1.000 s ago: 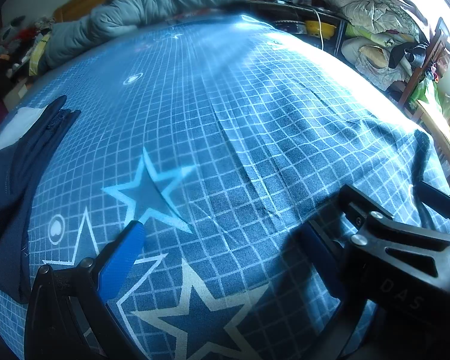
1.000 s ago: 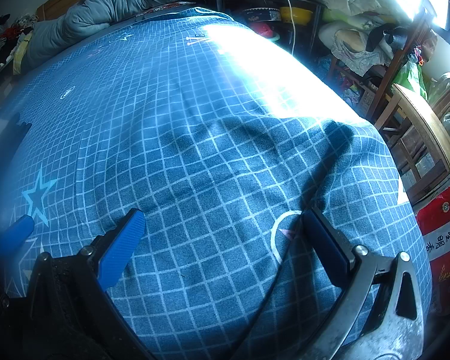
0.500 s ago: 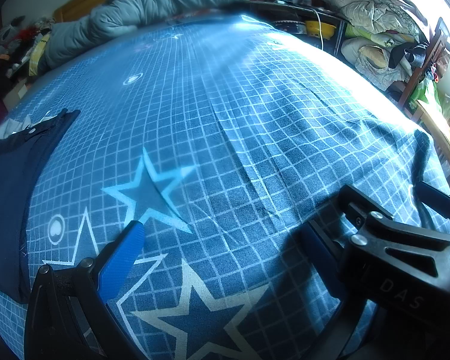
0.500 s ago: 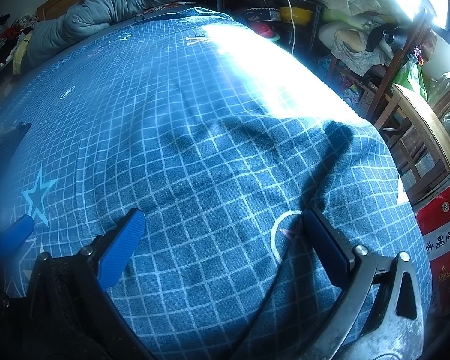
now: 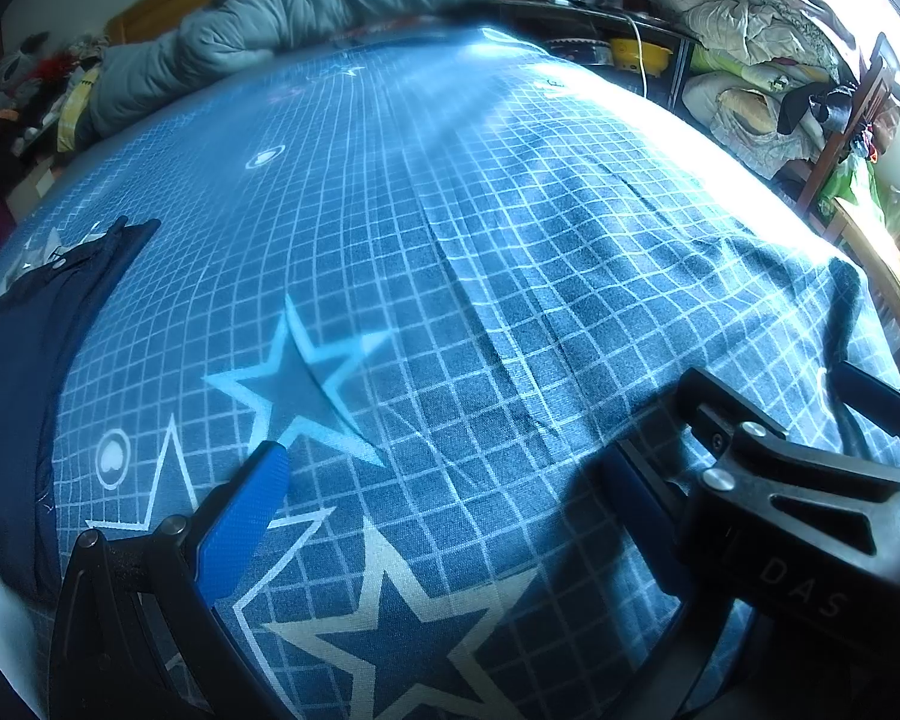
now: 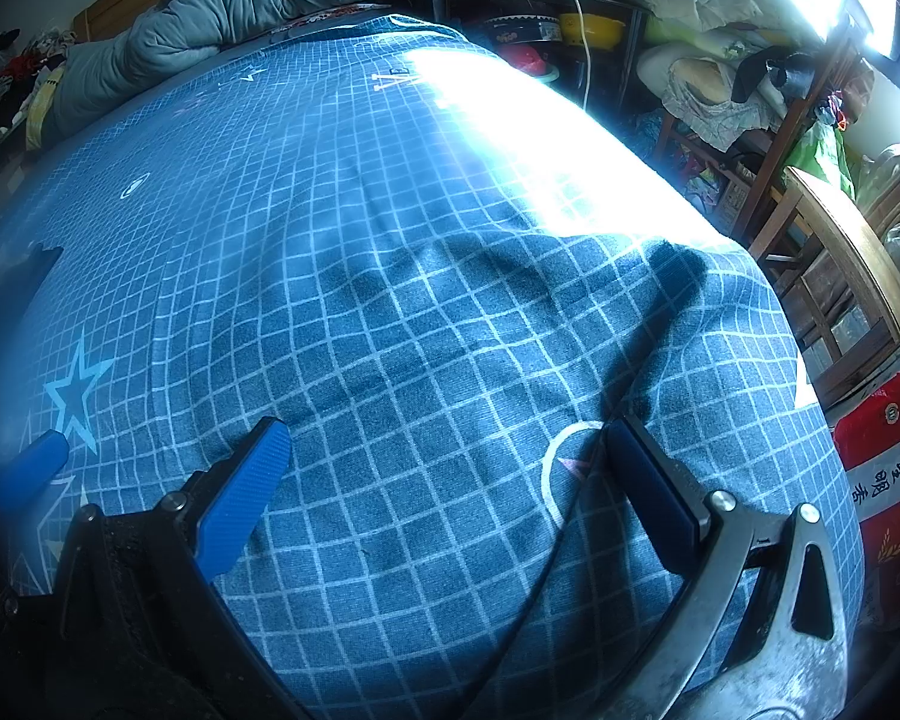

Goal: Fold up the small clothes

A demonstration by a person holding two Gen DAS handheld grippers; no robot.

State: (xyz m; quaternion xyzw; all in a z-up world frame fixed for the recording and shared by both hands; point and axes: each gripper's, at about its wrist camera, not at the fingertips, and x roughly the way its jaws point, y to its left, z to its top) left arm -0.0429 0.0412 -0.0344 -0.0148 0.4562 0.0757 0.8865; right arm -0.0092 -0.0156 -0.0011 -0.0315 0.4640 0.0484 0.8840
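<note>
Both tongs [image 5: 444, 480] [image 6: 444, 462] agape, empty — navy garment [image 5: 18, 372], seemingly folded, far left.

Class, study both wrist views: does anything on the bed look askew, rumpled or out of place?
Yes. The dark navy garment lies at the far left edge of the bedsheet, unfolded, apart from both open tongs. A crease runs down the sheet's middle. Nothing looks spilled or damaged.

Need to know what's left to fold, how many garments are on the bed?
1: a dark navy garment at the bed's left edge, partly cut off. More may lie out of view.
</note>
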